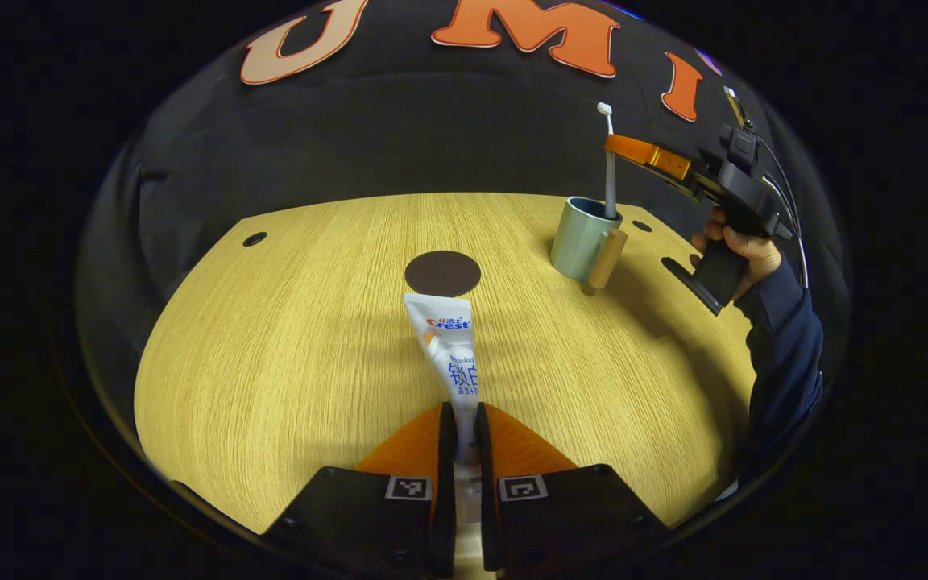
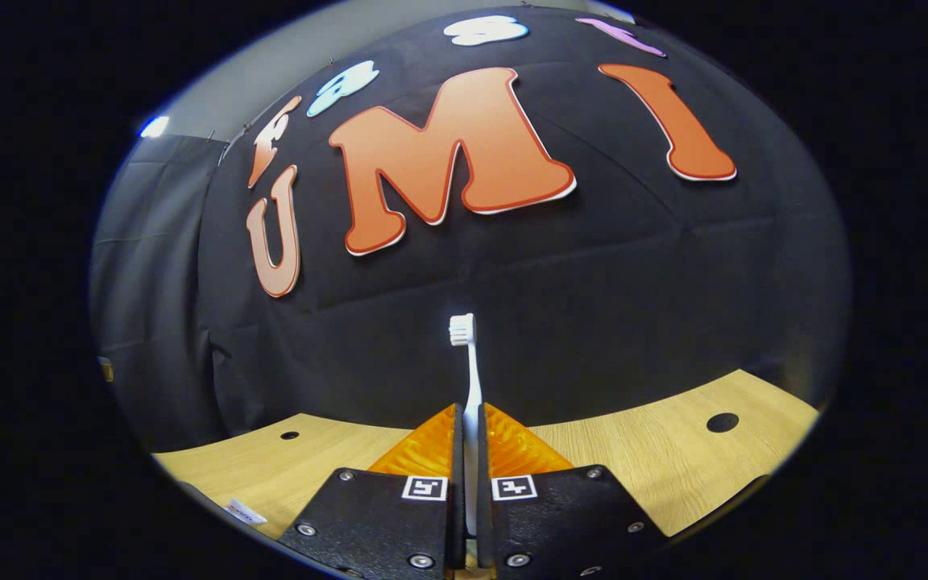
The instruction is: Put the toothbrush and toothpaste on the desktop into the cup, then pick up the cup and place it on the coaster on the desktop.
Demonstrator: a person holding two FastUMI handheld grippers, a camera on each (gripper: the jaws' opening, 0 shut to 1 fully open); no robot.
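Squeezing the toothpaste is my left hand-held gripper, with both fingers pressed on the near end of the tube. The tube is white with blue and red writing. It lies flat on the desk and points away from me toward the coaster. The very end of the tube is hidden between my fingers.

The coaster is a dark round spot on the pale wood. The far end of the tube sits just beside it.

Farther off on the right stands the cup. It is pale green outside and dark blue inside, with a wooden handle.

My right hand-held gripper is closed on the toothbrush, both fingers pinching its white stem. The brush stands straight up, with white bristles on top. In the left gripper view its lower end goes down into the cup. I cannot tell if it touches the bottom. My hand holds that gripper above the cup, and my dark blue sleeve is cut off at the edge.
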